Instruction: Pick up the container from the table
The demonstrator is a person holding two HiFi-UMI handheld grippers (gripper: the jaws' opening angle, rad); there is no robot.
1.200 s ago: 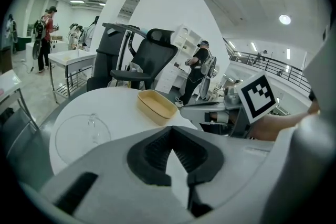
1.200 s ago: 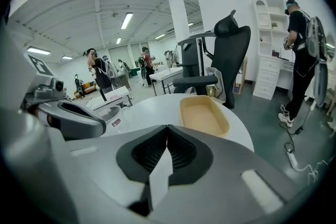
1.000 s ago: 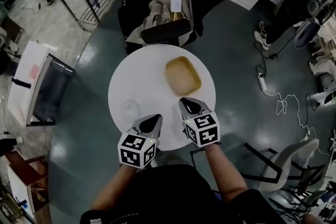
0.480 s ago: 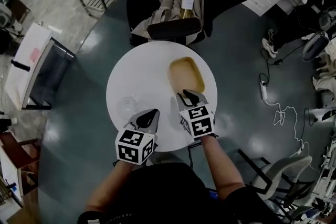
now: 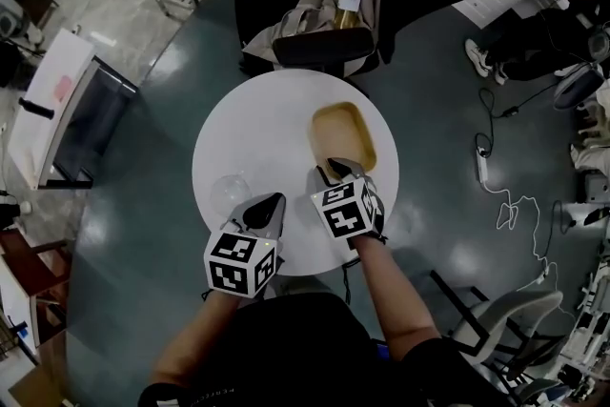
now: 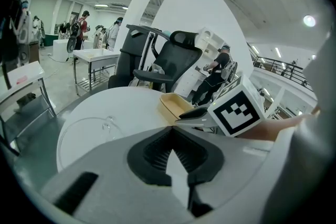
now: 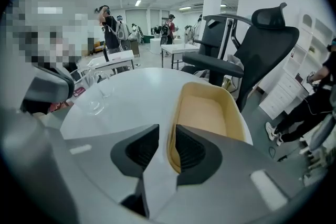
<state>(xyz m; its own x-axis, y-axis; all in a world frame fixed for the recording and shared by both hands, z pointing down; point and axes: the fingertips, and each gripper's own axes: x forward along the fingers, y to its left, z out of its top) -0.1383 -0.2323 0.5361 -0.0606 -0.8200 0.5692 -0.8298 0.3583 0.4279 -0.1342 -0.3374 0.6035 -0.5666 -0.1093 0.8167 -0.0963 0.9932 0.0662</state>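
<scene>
Notably, a clear glass piece [image 5: 229, 193] sits left of the tan container [image 5: 341, 140], well apart. The right gripper [image 5: 335, 169] straddles the container's near rim, jaws opening, pads not pressing. The left gripper [image 5: 267, 203] is clenched, empty. The round white table [image 5: 257, 129] stands on glossy grey floor [image 5: 429, 110]. Behind it, an office chair [image 5: 319, 48] carries a bottle [image 5: 351, 0].
</scene>
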